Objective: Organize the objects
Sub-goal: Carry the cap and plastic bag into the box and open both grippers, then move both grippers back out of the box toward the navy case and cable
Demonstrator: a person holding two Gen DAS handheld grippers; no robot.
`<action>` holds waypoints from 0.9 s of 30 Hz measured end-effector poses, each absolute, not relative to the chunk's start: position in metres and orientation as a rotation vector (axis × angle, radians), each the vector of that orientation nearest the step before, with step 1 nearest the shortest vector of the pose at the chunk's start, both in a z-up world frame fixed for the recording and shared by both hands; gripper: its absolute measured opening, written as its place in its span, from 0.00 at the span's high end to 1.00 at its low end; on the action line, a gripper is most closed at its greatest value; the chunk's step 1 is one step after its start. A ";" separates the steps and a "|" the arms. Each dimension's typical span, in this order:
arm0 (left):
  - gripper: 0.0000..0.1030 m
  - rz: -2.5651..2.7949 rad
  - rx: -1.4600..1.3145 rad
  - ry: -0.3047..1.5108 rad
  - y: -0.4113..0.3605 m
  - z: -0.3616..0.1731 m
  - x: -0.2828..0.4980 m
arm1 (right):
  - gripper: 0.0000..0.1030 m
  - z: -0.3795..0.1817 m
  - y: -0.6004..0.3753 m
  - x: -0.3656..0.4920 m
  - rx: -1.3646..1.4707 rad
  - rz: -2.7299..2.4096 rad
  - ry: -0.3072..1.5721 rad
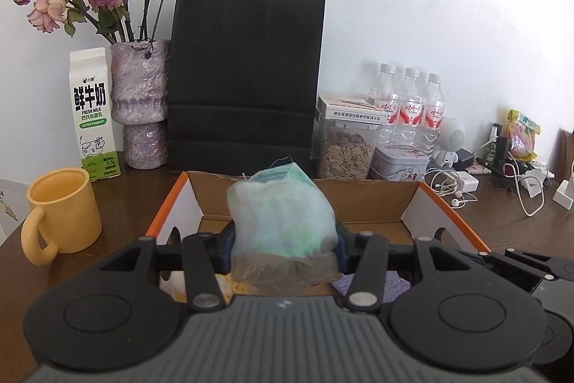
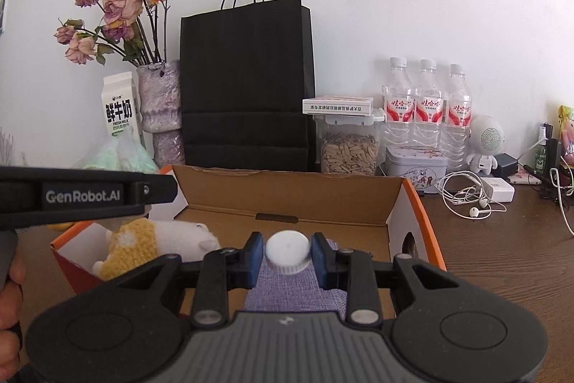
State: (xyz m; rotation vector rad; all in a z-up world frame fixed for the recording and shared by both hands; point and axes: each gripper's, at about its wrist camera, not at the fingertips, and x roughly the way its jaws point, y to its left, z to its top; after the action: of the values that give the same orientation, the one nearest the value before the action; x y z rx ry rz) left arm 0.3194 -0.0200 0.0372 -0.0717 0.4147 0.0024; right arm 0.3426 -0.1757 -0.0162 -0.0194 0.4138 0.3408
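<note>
Cardboard box [image 2: 287, 200] sits beneath both grippers: the left gripper [image 1: 283, 244] has a translucent greenish bag [image 1: 281, 221] between its jaws, the right gripper [image 2: 288, 255] brackets a white bottle cap [image 2: 288, 252].

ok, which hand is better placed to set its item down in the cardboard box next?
Right, probably. The right gripper has a white cap low over purple cloth inside the cardboard box; the left gripper has its plastic bag high above the plush toy.

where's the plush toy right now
In the right wrist view the plush toy lies in the left end of the cardboard box, beside the purple cloth and under the left gripper.
</note>
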 end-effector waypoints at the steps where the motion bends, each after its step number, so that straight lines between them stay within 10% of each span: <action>1: 0.17 0.005 -0.070 0.413 -0.020 0.037 0.319 | 0.52 -0.016 -0.176 0.342 -0.018 0.339 0.414; 5: 0.00 0.047 -0.050 0.387 -0.021 0.036 0.317 | 0.02 -0.017 -0.179 0.339 -0.012 0.332 0.402; 27: 0.00 0.038 -0.058 0.342 -0.010 0.044 0.293 | 0.00 -0.009 -0.188 0.317 -0.026 0.324 0.373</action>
State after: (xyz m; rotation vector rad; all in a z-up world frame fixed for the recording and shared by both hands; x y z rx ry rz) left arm 0.2932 -0.0099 0.0443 -0.0576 0.3419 0.0383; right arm 0.3169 -0.1875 -0.0094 -0.0256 0.3731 0.3242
